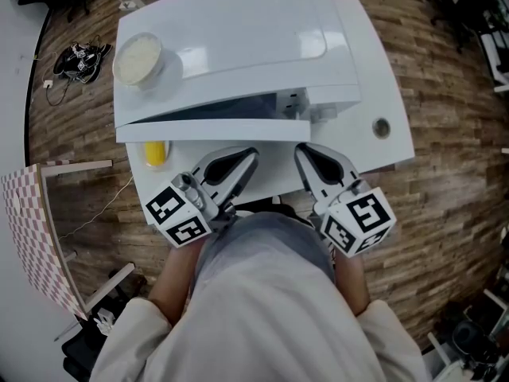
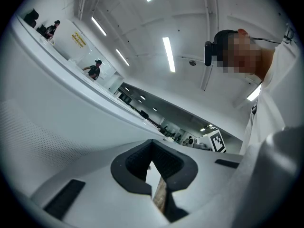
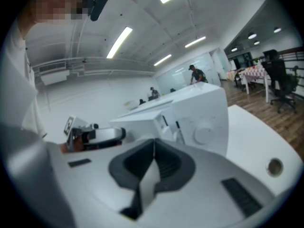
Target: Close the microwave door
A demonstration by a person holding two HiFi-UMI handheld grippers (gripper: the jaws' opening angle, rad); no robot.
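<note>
A white microwave [image 1: 238, 30] stands on a white table [image 1: 390, 146]. Its door [image 1: 207, 127] is ajar, hinged at the left, and a dark wedge of the inside shows behind it. In the right gripper view the microwave [image 3: 199, 113] shows its dial, with the door [image 3: 142, 120] standing out from the front. My left gripper [image 1: 248, 154] [image 2: 152, 148] is shut on nothing, just in front of the door's middle. The right gripper [image 1: 302, 150] [image 3: 154, 146], also shut and holding nothing, is near the door's free end. Neither clearly touches the door.
A pale round bowl [image 1: 137, 58] sits on the microwave's top left corner. A yellow object [image 1: 155, 151] lies on the table under the door's hinge side. The table has a cable hole [image 1: 381, 126] at the right. A checkered frame [image 1: 32, 229] stands on the wooden floor to the left.
</note>
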